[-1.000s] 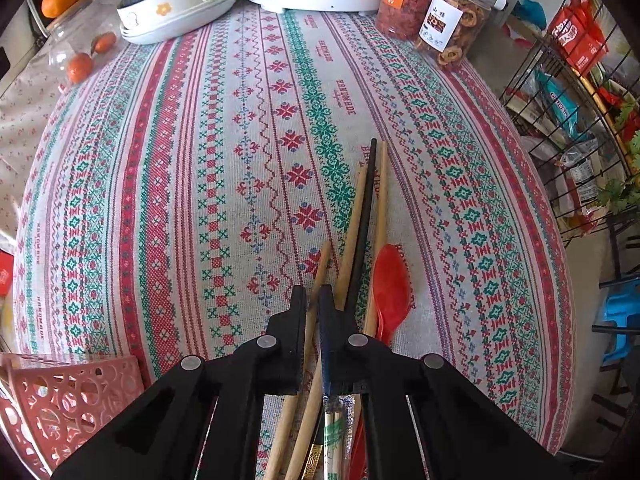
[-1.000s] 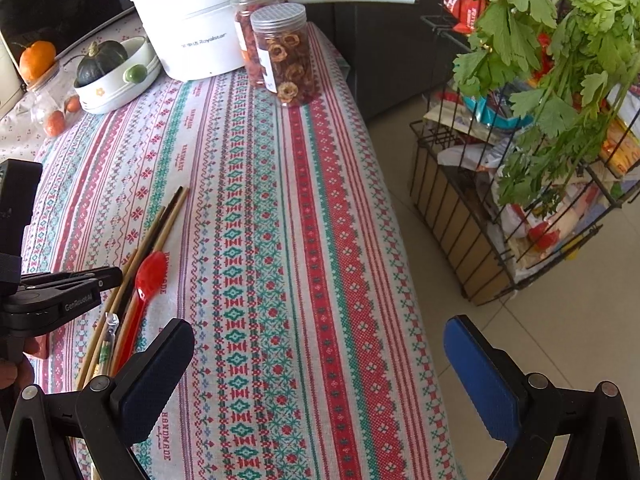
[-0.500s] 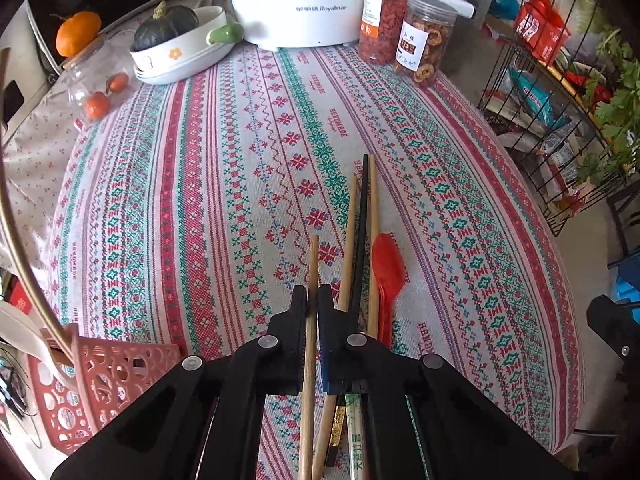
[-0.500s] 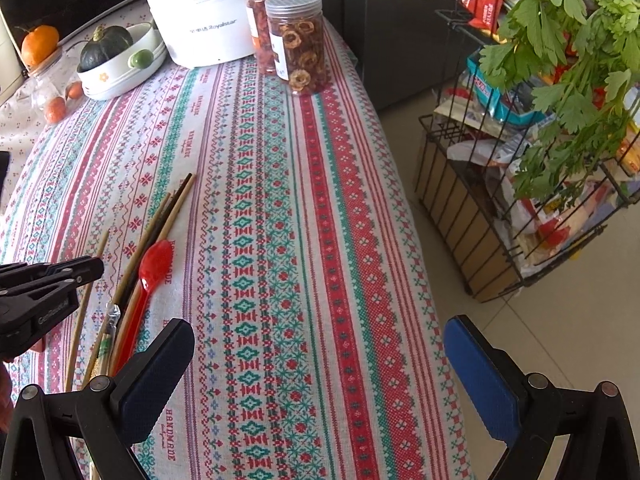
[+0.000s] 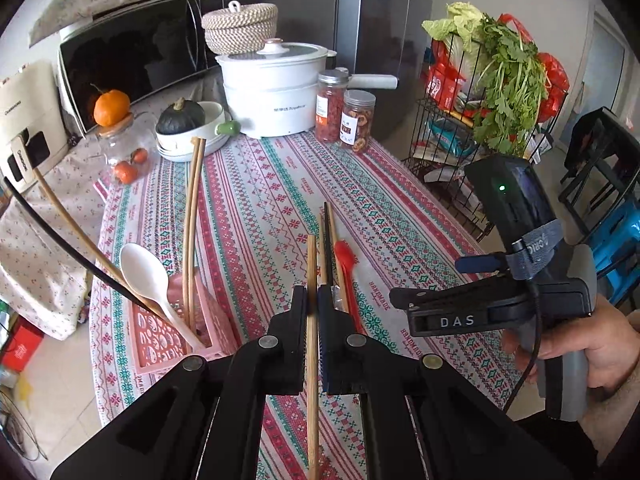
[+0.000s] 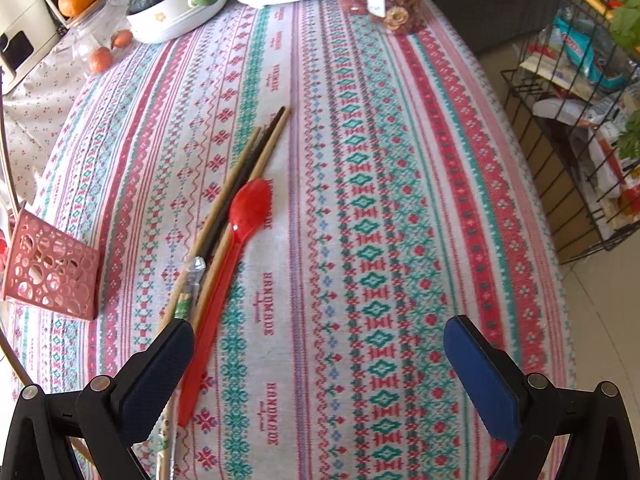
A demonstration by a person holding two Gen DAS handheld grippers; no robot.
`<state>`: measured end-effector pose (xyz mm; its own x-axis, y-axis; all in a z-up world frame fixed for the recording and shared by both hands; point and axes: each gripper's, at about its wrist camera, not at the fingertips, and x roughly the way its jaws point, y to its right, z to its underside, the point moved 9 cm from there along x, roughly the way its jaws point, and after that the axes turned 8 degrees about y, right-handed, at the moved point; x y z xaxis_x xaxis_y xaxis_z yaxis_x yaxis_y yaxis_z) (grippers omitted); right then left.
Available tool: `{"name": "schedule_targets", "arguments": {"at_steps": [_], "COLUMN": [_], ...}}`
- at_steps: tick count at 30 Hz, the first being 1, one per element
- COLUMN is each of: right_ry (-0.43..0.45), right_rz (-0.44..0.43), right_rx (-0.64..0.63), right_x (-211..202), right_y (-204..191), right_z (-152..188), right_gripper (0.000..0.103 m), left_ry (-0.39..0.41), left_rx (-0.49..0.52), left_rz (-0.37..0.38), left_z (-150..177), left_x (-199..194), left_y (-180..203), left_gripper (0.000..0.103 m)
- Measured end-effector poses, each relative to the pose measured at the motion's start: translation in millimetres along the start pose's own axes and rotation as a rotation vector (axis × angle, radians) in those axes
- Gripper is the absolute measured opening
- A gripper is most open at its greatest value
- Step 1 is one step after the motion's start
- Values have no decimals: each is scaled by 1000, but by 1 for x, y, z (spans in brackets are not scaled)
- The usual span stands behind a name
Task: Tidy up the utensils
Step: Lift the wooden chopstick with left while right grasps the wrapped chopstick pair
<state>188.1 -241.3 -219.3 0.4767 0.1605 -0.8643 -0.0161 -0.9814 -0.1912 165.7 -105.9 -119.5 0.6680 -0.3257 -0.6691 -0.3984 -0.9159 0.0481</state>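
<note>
A surface [image 6: 400,200] under a red-and-green striped cloth carries a loose bundle of chopsticks [image 6: 248,160] near its middle, a red spoon [image 6: 244,216] touching their right side. At the near left stands a pink perforated basket [image 6: 52,268]. Along the far edge sit a white pot [image 5: 272,92], two jars [image 5: 346,114] and a white dish [image 6: 180,12].

A cloth with red and green stitched bands [image 5: 280,184] covers the surface; behind stands a black microwave [image 5: 132,52] beside a tall dark grey fridge [image 5: 384,20]; a black wire rack [image 5: 452,132] stands on the pale tiled floor [image 6: 600,288]; daylight is soft.
</note>
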Motion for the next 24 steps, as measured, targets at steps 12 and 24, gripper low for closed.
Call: {"name": "schedule_targets", "arguments": {"at_steps": [12,24], "right_ry": [-79,-80], "right_rz": [-73,-27], "right_rx": [-45,-222], "right_x": [32,48], "right_y": [-57,-92], "right_z": [14,22], "right_gripper": [38,19], "left_ry": [37,44], "left_rx": [-97,-133], "left_rz": [46,40], "left_z": [8,15], "left_x": [-44,-58], "left_y": [-37,-58], "left_gripper": [5,5]}}
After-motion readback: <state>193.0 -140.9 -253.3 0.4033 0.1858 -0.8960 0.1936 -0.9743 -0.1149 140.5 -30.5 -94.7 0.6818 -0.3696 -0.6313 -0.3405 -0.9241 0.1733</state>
